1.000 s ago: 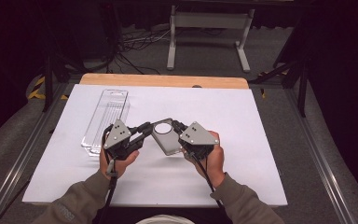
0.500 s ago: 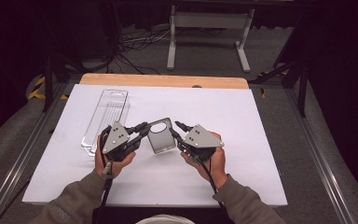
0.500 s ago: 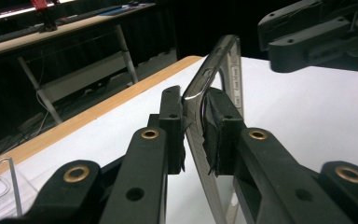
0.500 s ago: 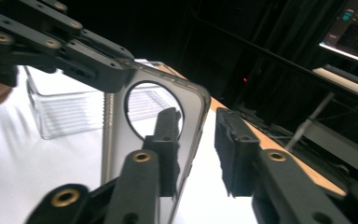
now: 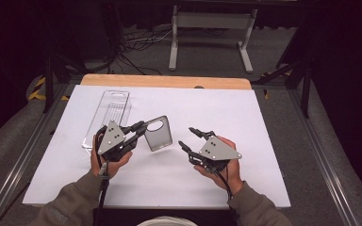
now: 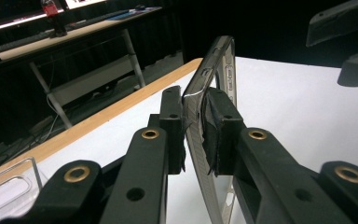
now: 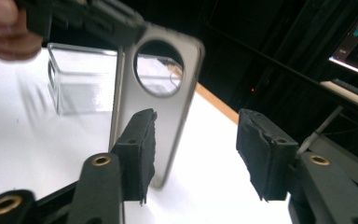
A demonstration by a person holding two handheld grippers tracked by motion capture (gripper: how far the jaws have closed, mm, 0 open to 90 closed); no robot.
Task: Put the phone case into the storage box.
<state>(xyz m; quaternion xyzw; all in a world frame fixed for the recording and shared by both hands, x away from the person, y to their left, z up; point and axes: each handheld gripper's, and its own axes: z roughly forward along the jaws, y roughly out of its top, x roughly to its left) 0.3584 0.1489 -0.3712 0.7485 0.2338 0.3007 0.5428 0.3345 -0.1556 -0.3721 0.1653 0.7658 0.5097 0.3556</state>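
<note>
White tabletop [image 5: 264, 141]. Clear plastic package [image 5: 108, 115] lying flat near far-left part. Smoky translucent phone case [image 5: 158, 133] held up off surface, near centre. Left gripper [image 5: 136, 129] pinching case edge between pads. Right gripper [image 5: 191, 139] spread, empty, apart from case. Case likely light, thin, flexible, slick; grip rim away from round camera cutout, modest squeeze.

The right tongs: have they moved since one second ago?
Yes. The right tongs have let go of the phone case and drawn back rightward, away from the clear plastic package, which lies in the same place.
</note>
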